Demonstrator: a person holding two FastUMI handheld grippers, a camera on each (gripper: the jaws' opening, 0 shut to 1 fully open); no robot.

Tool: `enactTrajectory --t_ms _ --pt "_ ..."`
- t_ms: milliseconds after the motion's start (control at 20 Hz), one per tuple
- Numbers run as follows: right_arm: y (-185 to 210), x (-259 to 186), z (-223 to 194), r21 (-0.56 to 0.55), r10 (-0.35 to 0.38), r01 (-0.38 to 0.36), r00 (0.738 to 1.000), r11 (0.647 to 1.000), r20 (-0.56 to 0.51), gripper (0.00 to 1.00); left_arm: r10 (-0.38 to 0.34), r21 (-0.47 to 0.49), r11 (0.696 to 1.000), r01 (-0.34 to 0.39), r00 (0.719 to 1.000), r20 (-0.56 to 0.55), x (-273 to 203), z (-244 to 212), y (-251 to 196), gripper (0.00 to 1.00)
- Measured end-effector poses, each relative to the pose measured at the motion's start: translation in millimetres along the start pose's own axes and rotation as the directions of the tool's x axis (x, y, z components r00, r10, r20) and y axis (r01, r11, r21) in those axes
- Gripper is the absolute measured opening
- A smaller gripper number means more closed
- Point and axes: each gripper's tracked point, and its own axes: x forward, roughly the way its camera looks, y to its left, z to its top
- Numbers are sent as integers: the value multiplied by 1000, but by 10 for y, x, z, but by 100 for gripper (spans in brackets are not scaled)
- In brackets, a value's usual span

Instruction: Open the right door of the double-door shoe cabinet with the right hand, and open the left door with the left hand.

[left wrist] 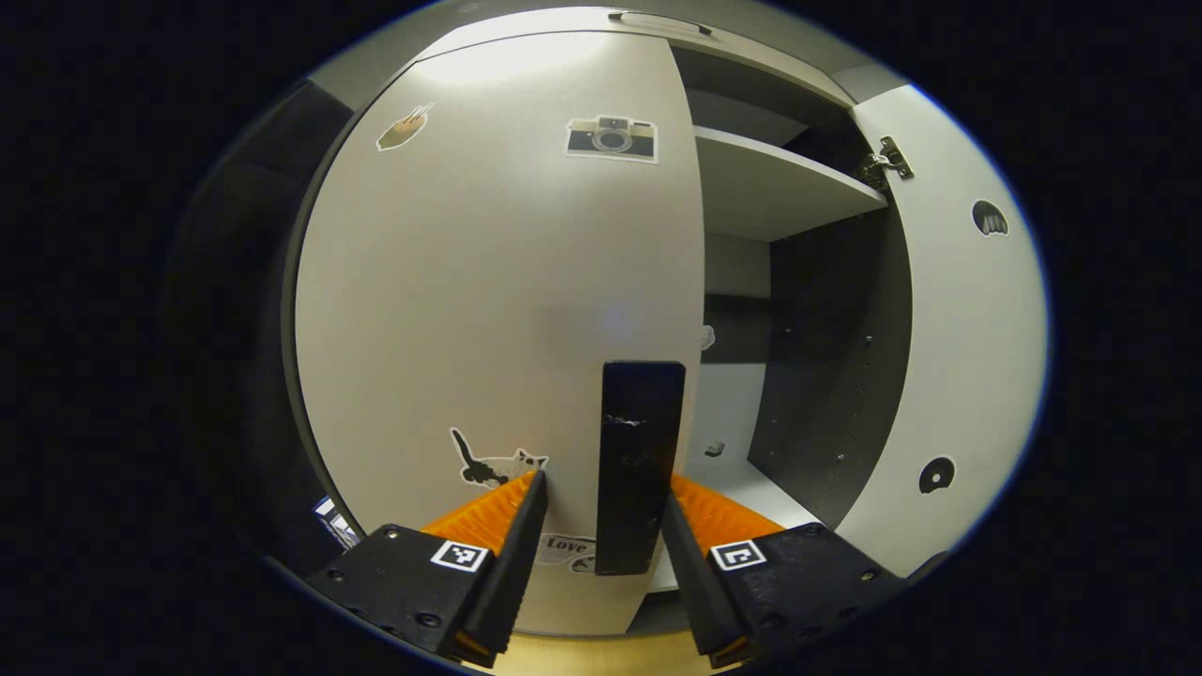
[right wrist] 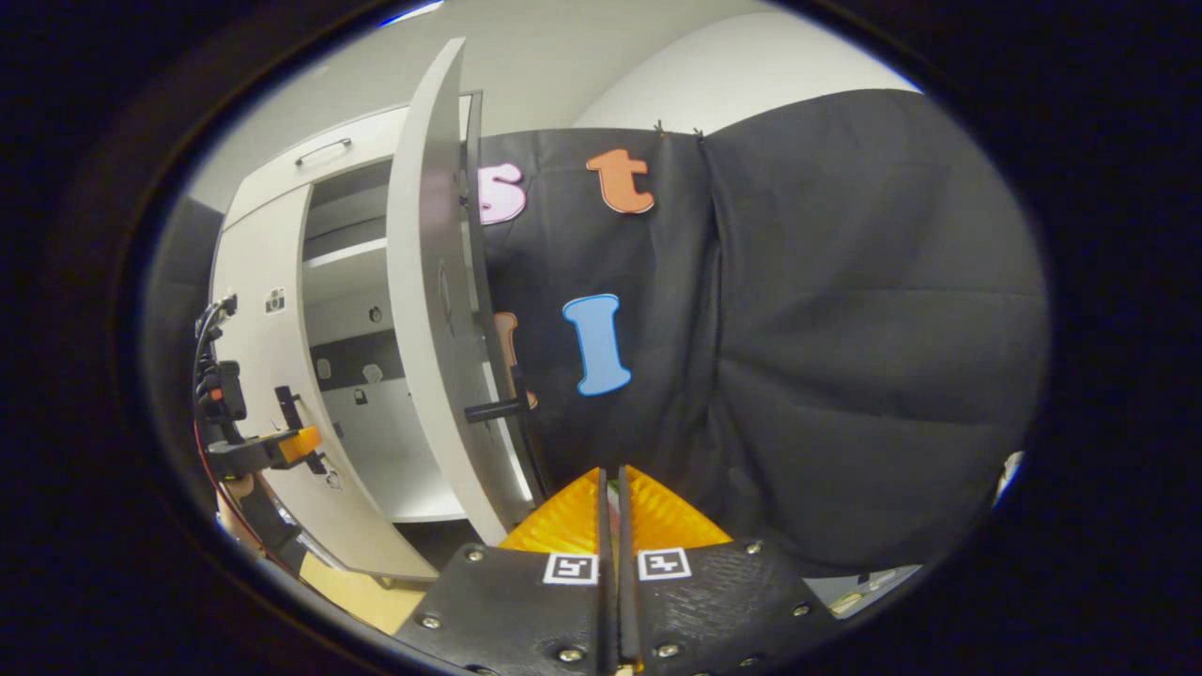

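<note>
The cabinet's left door (left wrist: 488,282) is white with stickers and looks closed. Its black bar handle (left wrist: 640,465) stands upright between the fingers of my left gripper (left wrist: 606,488), which is open around it; a gap shows on the left side. The right door (left wrist: 967,329) is swung wide open, showing a shelf (left wrist: 779,178) and a dark inner wall. In the right gripper view that open door (right wrist: 432,310) is edge-on with its handle (right wrist: 498,408) sticking out. My right gripper (right wrist: 610,479) is shut on nothing, a little away from that handle. The left gripper (right wrist: 272,446) shows at the left door (right wrist: 268,376).
The booth's black cloth wall (right wrist: 798,329) hangs right of the cabinet, just behind the open right door. A drawer with a bar pull (right wrist: 324,148) tops the cabinet. Light wooden floor (right wrist: 357,582) runs below the doors.
</note>
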Motion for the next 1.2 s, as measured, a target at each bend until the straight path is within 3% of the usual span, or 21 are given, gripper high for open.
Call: enactTrajectory --t_ms 50,150,600,1200 --pt "-2 44 5 -1 8 -8 1000 1000 -1 1 -19 -11 1000 19 1000 8 1 10 -64 66" --pt "12 103 -6 -6 22 -22 1000 1000 -7 1 6 4 1000 -6 1000 16 32 1 -68 37" --pt "-46 299 -107 0 86 -86 995 996 -48 1 47 -8 999 -47 999 3 -26 -9 -34 22" --pt "30 378 -150 -6 164 -165 983 986 -77 1 75 -25 997 -75 997 -11 -597 -20 84 20"
